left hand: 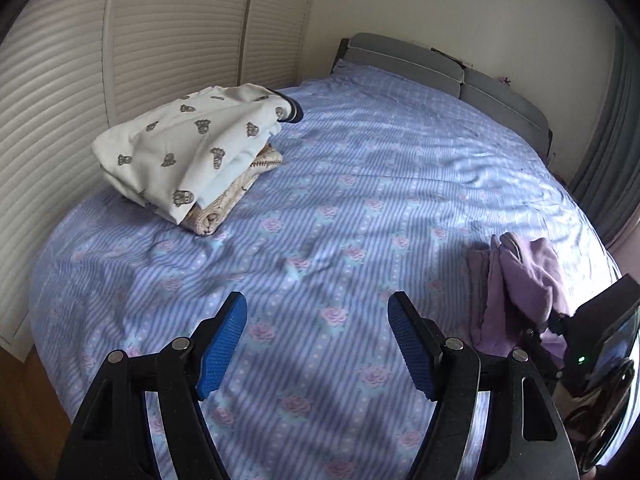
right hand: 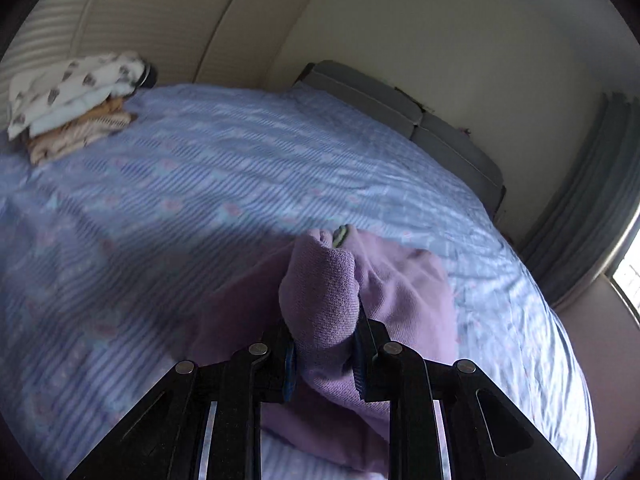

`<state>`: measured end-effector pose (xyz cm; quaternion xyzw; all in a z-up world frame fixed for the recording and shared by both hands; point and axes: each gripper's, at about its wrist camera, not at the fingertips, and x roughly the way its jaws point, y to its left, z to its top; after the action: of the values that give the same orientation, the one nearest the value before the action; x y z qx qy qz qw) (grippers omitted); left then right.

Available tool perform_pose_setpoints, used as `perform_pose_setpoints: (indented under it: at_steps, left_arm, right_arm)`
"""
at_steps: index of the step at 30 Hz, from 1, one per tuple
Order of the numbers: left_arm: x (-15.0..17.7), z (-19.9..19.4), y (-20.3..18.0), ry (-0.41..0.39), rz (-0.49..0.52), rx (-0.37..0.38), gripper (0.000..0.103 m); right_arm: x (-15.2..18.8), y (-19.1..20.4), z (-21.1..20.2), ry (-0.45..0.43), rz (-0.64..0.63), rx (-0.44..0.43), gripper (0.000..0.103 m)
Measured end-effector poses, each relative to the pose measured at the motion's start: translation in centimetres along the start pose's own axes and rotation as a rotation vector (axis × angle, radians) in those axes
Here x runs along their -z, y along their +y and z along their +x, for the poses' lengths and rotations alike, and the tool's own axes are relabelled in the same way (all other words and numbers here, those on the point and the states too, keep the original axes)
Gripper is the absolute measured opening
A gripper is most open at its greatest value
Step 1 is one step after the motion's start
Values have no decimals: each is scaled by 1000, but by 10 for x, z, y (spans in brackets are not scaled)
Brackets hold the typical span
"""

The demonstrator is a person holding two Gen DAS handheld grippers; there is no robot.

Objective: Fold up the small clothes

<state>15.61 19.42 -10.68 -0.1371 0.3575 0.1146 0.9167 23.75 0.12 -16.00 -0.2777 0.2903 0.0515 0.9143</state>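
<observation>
Right wrist view: right gripper (right hand: 324, 344) jaws pinch a bunched lilac knit garment (right hand: 320, 296); left gripper (left hand: 318, 320) jaws gape wide.

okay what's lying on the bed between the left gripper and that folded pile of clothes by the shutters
Nothing. In the left wrist view, only bare blue floral bedsheet stretches from the open left gripper to the folded pile.

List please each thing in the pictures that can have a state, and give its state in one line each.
Left gripper: open, holds nothing, over the bed.
Right gripper: shut on the lilac knitted garment.
Lilac knitted garment: bunched, unfolded, partly lifted.
White garment with grey printed figures: folded, top of the pile.
Beige patterned garment: folded, under the white one.
Blue striped bedsheet with pink roses: spread, lightly wrinkled.
</observation>
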Motion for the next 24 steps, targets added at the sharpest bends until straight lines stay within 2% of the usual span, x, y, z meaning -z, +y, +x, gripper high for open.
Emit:
perform_pose_setpoints:
  at_steps: [3, 7, 12, 14, 15, 20, 24]
  left_arm:
    - [2, 2, 7, 15, -8, 2, 72]
    - [6, 5, 5, 29, 2, 14, 72]
    - [4, 4, -13, 30, 32, 53, 72]
    - [0, 2, -28, 18, 60, 65, 72]
    - [-2, 1, -35, 13, 71, 78, 72]
    - [-14, 0, -81, 4, 133, 182, 72]
    - [-18, 5, -125, 15, 198, 330, 72]
  right_arm:
    - [13, 18, 10, 57, -18, -31, 23]
    - [15, 13, 7, 50, -15, -25, 27]
    - [11, -3, -6, 16, 34, -71, 45]
    - [13, -13, -20, -15, 72, -104, 59]
    - [14, -17, -25, -30, 91, -108, 61]
    - [31, -54, -48, -56, 250, -157, 64]
    - [56, -90, -51, -36, 378, -146, 64]
